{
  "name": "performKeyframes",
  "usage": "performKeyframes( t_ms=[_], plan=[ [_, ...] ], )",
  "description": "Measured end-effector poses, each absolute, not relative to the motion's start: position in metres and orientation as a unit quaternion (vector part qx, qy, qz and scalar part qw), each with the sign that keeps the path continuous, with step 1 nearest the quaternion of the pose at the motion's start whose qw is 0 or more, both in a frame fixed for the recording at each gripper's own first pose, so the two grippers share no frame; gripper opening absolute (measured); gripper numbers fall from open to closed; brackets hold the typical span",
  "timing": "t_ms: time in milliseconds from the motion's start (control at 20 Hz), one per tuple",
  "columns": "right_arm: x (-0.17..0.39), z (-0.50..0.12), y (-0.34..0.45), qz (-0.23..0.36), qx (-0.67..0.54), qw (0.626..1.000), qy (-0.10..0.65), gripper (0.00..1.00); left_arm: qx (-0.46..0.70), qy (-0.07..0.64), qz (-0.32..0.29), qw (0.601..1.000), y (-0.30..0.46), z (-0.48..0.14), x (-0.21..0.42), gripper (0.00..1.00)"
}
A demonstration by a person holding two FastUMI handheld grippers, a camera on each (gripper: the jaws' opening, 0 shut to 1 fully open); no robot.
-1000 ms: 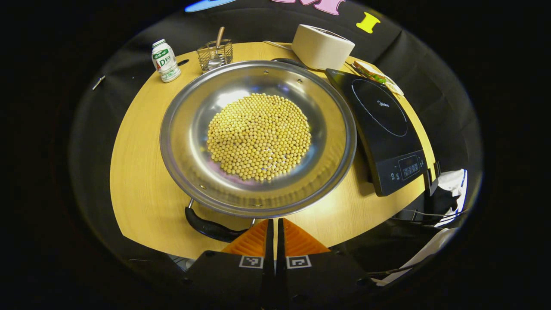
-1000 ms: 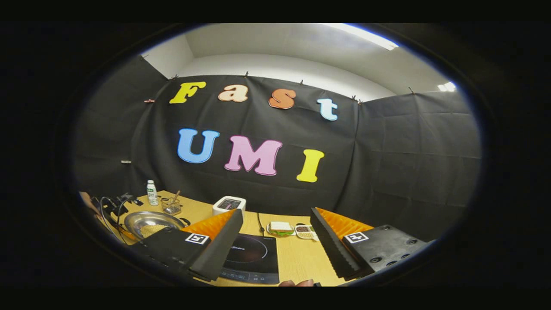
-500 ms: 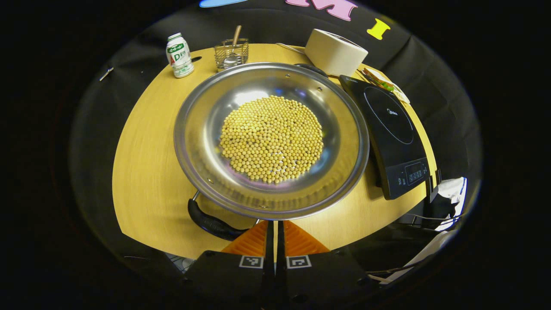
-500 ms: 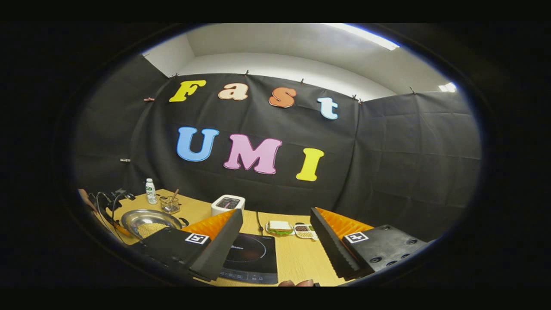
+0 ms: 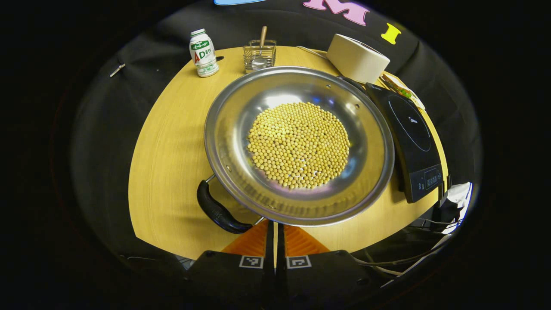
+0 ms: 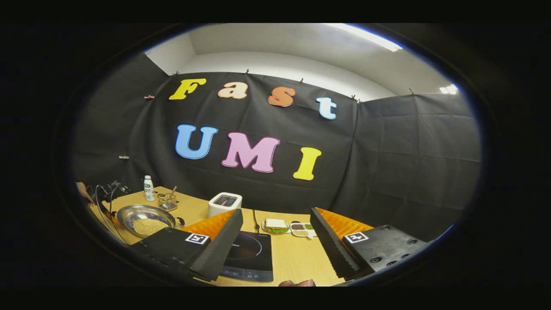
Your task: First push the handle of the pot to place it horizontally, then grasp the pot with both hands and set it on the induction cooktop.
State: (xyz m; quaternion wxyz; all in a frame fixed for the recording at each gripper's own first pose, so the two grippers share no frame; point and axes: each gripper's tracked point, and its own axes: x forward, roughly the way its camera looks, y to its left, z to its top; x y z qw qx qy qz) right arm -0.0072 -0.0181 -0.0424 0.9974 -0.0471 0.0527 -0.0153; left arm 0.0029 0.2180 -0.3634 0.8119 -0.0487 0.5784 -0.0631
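Observation:
A wide steel pot (image 5: 232, 142) holding yellow soybeans (image 5: 299, 144) sits on the wooden table (image 5: 172, 142). Its black handle (image 5: 217, 211) points to the near left in the left gripper view. My left gripper (image 5: 274, 226) is shut and empty, its tips at the handle's right end, just under the pot's near rim. The black induction cooktop (image 5: 409, 129) lies right of the pot, almost touching it. In the right gripper view my right gripper (image 6: 276, 212) hangs open above the table, with the cooktop (image 6: 249, 254) below its fingers and the pot (image 6: 129, 214) far to the left.
Behind the pot stand a small white bottle (image 5: 203, 52), a wire basket with a spoon (image 5: 259, 56) and a white appliance (image 5: 357, 58). A sandwich (image 6: 275, 224) and a small dish of food (image 6: 301, 228) lie beyond the cooktop. The table's curved front edge is close to my left gripper.
In the left gripper view the pot and everything on the table have slid right, and the handle has swung further left and up. The right gripper has hardly moved.

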Motion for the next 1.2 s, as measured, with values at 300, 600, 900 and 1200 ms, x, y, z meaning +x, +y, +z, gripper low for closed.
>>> performKeyframes(
  t_ms=[300, 600, 900, 1200],
  plan=[
    [-0.011, -0.049, -0.016, -0.014, -0.061, 0.996, 0.066, 0.98, -0.011, 0.578, -0.036, 0.815, 0.26, -0.377, 0.024, 0.05],
    [-0.011, -0.055, -0.016, -0.021, -0.073, 0.994, 0.078, 0.98, 0.031, 0.573, -0.017, 0.819, 0.298, -0.386, 0.052, 0.05],
    [-0.007, -0.057, -0.009, -0.019, -0.089, 0.992, 0.083, 0.98, 0.046, 0.561, -0.004, 0.827, 0.323, -0.392, 0.083, 0.05],
    [-0.006, -0.06, -0.007, -0.014, -0.094, 0.991, 0.093, 0.98, 0.058, 0.55, 0.009, 0.833, 0.34, -0.396, 0.11, 0.05]
  ],
)
